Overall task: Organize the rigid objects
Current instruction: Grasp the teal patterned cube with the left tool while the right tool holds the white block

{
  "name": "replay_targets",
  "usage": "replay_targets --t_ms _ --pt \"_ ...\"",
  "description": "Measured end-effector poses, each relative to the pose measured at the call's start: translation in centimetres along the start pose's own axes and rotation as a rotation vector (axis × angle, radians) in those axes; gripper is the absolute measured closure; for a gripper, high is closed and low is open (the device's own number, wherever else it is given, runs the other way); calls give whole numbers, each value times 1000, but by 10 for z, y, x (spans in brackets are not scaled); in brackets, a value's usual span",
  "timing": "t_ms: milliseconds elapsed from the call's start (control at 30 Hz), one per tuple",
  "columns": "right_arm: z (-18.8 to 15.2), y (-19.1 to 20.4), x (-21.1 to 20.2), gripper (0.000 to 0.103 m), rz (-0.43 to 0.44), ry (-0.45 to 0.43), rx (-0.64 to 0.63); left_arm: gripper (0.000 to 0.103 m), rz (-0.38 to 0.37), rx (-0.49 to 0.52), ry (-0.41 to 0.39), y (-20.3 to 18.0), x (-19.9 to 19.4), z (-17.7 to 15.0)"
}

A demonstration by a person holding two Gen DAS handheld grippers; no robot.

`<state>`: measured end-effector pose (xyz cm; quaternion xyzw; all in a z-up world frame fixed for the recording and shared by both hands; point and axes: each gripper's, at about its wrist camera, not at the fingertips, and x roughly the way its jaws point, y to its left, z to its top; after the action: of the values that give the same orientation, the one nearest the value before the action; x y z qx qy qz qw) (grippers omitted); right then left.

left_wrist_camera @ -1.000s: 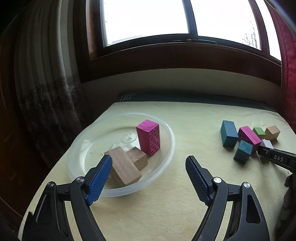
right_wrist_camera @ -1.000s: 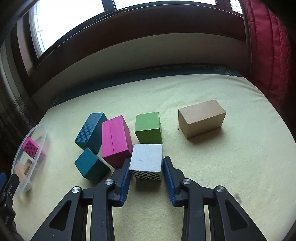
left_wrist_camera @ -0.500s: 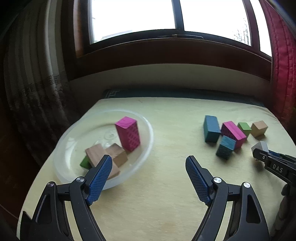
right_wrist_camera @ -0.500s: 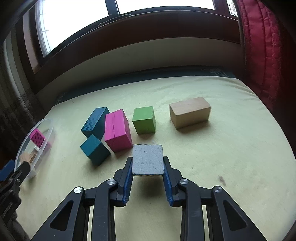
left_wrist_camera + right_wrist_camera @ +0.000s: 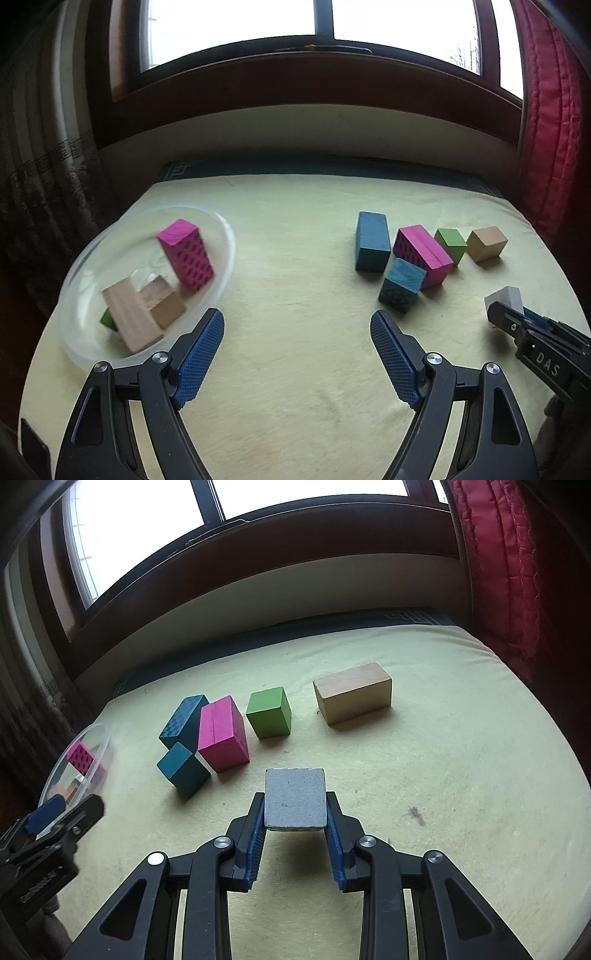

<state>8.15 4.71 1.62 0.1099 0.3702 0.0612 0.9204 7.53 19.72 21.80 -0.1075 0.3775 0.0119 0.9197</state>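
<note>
Lifted off the cloth, grey block (image 5: 295,798), speckled, seemingly cubic, sits clamped in right claw (image 5: 295,823); left claw (image 5: 297,354) gapes empty.

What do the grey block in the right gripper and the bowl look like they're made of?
Grey block: probably painted wood, matte; speckled flat face, sharp edges like the other blocks.
Bowl: likely clear plastic, glossy; the blocks inside show through its thin wall.

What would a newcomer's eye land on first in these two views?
Probably the grey block clamped in the right hand-held gripper, lifted off the yellow cloth. Next, the clear bowl at the left holding a pink block, with the left hand-held gripper open and empty.
</note>
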Motion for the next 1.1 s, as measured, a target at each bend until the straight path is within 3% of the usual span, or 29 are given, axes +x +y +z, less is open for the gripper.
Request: replay_targets --t_ms 467,800,1100 --pt "-4 -7 -8 71 -1 -26 24 21 -56 33 77 -33 36 2" --pt "-5 -7 -8 71 0 -29 34 21 -112 -37 126 -26 56 8" --pt "-4 -10 -8 71 10 -26 47 21 -165 -56 121 -28 57 21"
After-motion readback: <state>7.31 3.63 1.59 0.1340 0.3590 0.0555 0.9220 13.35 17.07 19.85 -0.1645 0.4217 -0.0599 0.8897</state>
